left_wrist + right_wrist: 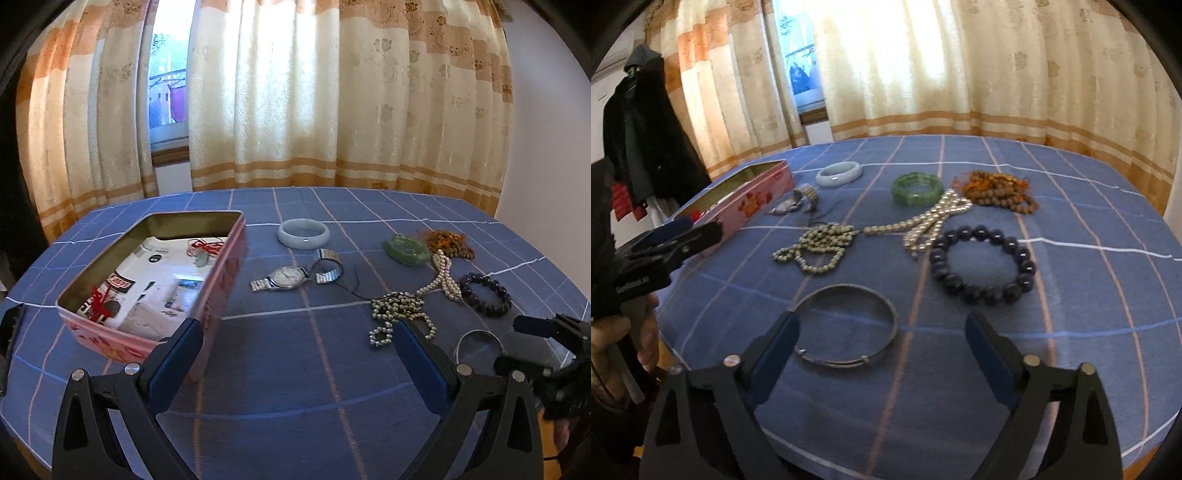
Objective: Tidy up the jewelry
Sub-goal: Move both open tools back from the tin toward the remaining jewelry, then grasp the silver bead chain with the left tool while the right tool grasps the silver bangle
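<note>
An open pink tin box (218,280) sits at the left of the blue checked table and holds a red-corded pendant (201,251). On the cloth lie a pale jade bangle (303,233), a silver watch (291,277), a green bracelet (916,188), brown beads (997,192), a pearl strand (934,218), a small-bead necklace (816,251), a dark bead bracelet (982,264) and a thin silver bangle (846,328). My left gripper (299,328) is open and empty beside the tin. My right gripper (882,328) is open, just behind the silver bangle.
Cream and orange curtains (295,92) hang behind the table, with a window gap (168,74). A dark coat (646,122) hangs at the left. The table's front edge (849,461) is close to the right gripper.
</note>
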Motion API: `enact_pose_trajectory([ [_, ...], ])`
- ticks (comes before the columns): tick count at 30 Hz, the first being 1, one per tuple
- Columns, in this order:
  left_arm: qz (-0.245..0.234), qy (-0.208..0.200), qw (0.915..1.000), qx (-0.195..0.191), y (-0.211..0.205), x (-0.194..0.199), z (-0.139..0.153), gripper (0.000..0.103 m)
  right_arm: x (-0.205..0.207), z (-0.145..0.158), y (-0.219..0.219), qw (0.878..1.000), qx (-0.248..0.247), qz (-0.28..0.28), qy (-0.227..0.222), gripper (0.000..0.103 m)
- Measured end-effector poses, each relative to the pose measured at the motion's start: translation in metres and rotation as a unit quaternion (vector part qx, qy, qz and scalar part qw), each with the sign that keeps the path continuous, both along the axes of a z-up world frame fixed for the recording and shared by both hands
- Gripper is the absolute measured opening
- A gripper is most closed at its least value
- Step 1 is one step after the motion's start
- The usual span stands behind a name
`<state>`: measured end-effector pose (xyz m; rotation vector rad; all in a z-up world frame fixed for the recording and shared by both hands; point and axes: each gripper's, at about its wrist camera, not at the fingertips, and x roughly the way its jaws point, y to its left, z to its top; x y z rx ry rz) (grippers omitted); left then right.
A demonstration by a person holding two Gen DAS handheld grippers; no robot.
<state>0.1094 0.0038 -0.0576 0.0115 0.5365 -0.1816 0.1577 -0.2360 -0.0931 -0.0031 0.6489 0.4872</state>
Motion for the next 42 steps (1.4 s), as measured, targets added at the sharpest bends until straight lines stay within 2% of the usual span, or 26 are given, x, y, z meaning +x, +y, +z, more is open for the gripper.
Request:
enact_pose_trajectory([
  [8, -0.011, 0.011, 0.9999, -0.003, -0.012, 0.008, -0.001, 0.102, -0.003, -0.009, 0.021, 1.0, -0.025, 0.005, -0.013, 0.098],
  [11, -0.019, 0.018, 0.9997, -0.003, -0.017, 0.012, -0.003, 0.102, -0.005, -0.013, 0.031, 0.998, -0.051, -0.001, -0.028, 0.098],
  [13, -0.021, 0.021, 0.9996, 0.001, -0.02, 0.014, -0.004, 0.102, -0.006, -0.014, 0.034, 0.997, -0.059, -0.004, -0.042, 0.092],
  [15, -0.027, 0.023, 0.9994, 0.0, -0.022, 0.014, -0.003, 0.102, -0.007, -0.014, 0.031, 0.997, -0.052, -0.008, -0.05, 0.077],
  [21, -0.038, 0.028, 0.9989, -0.003, -0.029, 0.017, -0.001, 0.102, -0.006, -0.011, 0.024, 0.998, -0.034, -0.008, -0.05, 0.076],
  [29, -0.07, 0.067, 0.995, 0.023, -0.061, 0.039, -0.003, 0.102, -0.002, -0.002, 0.006, 0.998, -0.015, -0.037, -0.057, 0.076],
  [33, -0.08, 0.091, 0.9924, 0.022, -0.073, 0.053, -0.007, 0.102, 0.001, 0.004, -0.001, 0.996, -0.017, -0.052, -0.069, 0.076],
  [34, -0.083, 0.097, 0.9915, 0.024, -0.075, 0.056, -0.008, 0.101, 0.002, 0.005, -0.003, 0.996, -0.016, -0.054, -0.07, 0.076],
  [37, -0.092, 0.118, 0.9884, 0.027, -0.083, 0.065, -0.013, 0.088, 0.004, 0.006, -0.009, 0.996, -0.01, -0.06, -0.07, 0.076],
  [39, -0.101, 0.138, 0.9847, 0.031, -0.087, 0.072, -0.018, 0.068, 0.005, 0.007, -0.012, 0.995, -0.007, -0.063, -0.072, 0.076],
  [42, -0.109, 0.149, 0.9819, 0.041, -0.092, 0.074, -0.021, 0.065, 0.006, 0.008, -0.015, 0.995, -0.002, -0.063, -0.075, 0.076],
])
